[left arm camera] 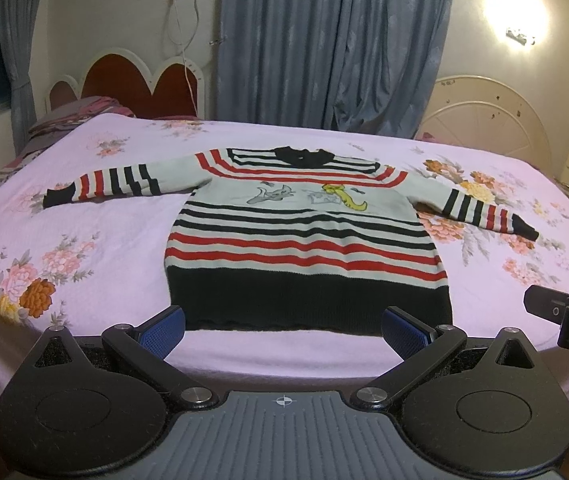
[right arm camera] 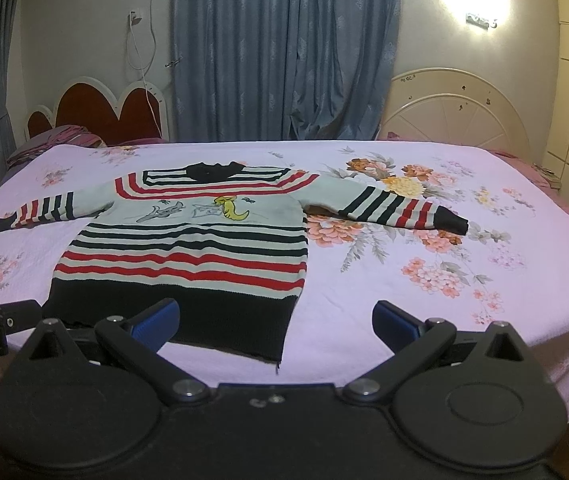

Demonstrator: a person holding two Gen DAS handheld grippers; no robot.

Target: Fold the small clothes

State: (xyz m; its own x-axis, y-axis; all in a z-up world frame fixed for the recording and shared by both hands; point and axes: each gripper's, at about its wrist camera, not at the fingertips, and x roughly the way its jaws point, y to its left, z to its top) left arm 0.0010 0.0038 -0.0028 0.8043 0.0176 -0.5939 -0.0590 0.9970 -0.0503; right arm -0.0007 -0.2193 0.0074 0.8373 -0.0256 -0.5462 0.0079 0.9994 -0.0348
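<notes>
A: Left gripper (left arm camera: 283, 330) hovers with fingers spread wide and empty over the bed's near edge, facing the black hem; right gripper (right arm camera: 275, 322) likewise released, off the hem's right corner.

B: The striped sweater (left arm camera: 304, 236) lies flat mid-bed (left arm camera: 84, 216), sleeves out toward both side edges. I'd fold each sleeve (right arm camera: 396, 204) across the chest first, pinching near the cuff.

Home bedroom, bed with floral sheet (left arm camera: 84, 220), heart-shaped headboard (left arm camera: 136, 80), blue curtains (left arm camera: 324, 40), wall lamp (left arm camera: 518, 36)
</notes>
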